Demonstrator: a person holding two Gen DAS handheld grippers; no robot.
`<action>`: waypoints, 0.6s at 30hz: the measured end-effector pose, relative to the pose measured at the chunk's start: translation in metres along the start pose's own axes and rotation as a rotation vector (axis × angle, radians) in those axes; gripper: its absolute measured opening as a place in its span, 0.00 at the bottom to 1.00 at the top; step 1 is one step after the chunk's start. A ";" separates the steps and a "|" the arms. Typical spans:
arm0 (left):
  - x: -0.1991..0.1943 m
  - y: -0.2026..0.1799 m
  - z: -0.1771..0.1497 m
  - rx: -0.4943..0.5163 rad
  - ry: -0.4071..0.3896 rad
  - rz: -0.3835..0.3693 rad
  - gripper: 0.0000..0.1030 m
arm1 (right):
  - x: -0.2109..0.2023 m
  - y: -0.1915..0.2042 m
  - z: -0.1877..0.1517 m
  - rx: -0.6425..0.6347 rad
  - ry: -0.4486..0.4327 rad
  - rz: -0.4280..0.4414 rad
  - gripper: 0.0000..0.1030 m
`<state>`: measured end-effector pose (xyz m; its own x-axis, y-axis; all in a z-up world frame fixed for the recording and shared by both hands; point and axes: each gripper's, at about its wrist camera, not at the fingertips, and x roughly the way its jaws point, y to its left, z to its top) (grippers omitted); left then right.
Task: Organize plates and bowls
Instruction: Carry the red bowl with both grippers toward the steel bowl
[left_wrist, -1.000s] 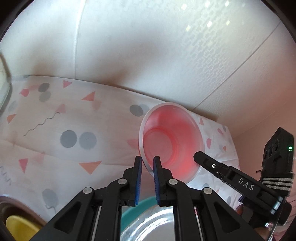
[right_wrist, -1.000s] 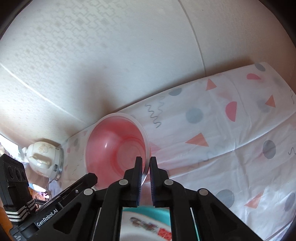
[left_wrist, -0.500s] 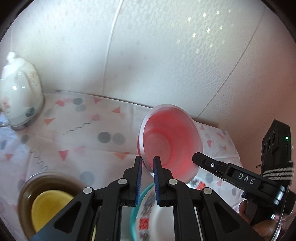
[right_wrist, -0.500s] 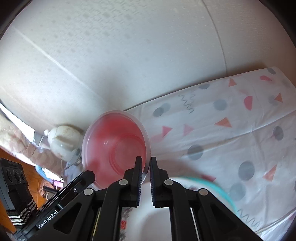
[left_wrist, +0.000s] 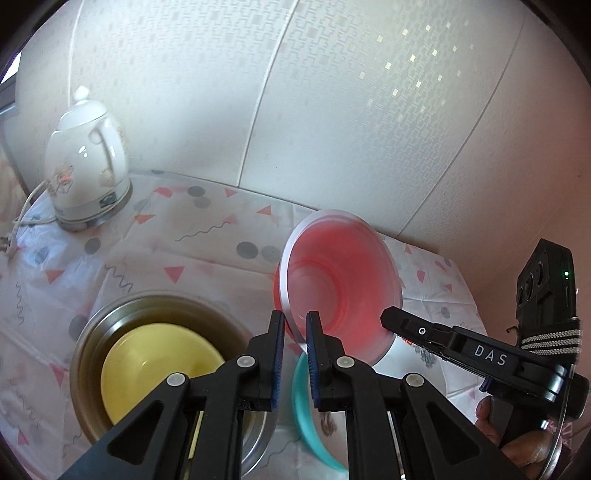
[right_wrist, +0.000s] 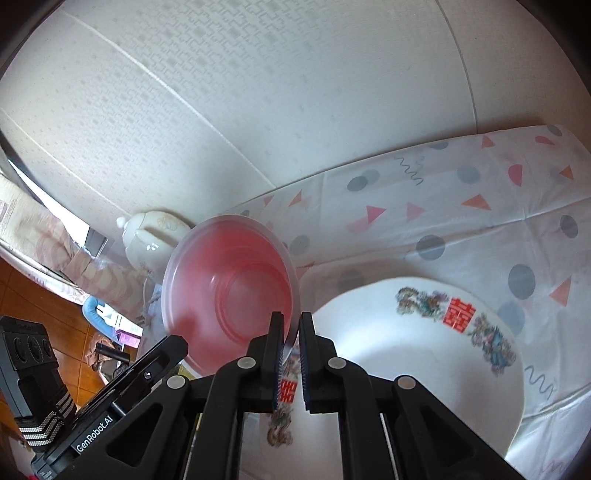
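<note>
A translucent red bowl (left_wrist: 340, 288) hangs in the air above the table, tilted, its rim pinched from both sides. My left gripper (left_wrist: 295, 332) is shut on its near rim, and my right gripper (right_wrist: 291, 338) is shut on the opposite rim of the same red bowl (right_wrist: 229, 291). Below and to the left, a yellow bowl (left_wrist: 159, 365) sits inside a steel bowl (left_wrist: 110, 314). A white plate with a teal outside (left_wrist: 306, 406) lies under the red bowl; the right wrist view shows the plate's printed white face (right_wrist: 424, 354).
A white electric kettle (left_wrist: 88, 162) with its cord stands at the table's back left corner against the wall. A patterned plastic cloth (left_wrist: 207, 236) covers the table. Off the table's left edge, a wooden floor with clutter (right_wrist: 107, 332) shows in the right wrist view.
Both grippers have carried the red bowl up and away from the wall. The kettle, the steel bowl with the yellow bowl and the printed plate have come into view below.
</note>
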<state>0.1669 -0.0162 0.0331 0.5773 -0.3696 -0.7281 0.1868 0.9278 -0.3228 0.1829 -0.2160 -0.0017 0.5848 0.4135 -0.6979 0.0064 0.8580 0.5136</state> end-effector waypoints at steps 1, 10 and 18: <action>-0.002 0.001 -0.002 0.000 -0.001 0.000 0.11 | 0.000 0.001 -0.002 -0.004 0.001 -0.002 0.08; -0.017 0.007 -0.019 0.000 -0.005 -0.014 0.11 | -0.007 0.006 -0.021 -0.015 0.006 0.002 0.08; -0.026 0.008 -0.033 -0.002 0.007 -0.027 0.11 | -0.013 0.006 -0.034 -0.019 0.015 0.009 0.08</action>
<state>0.1275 -0.0009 0.0291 0.5664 -0.3945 -0.7236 0.2001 0.9176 -0.3436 0.1481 -0.2061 -0.0066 0.5727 0.4259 -0.7004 -0.0145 0.8596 0.5108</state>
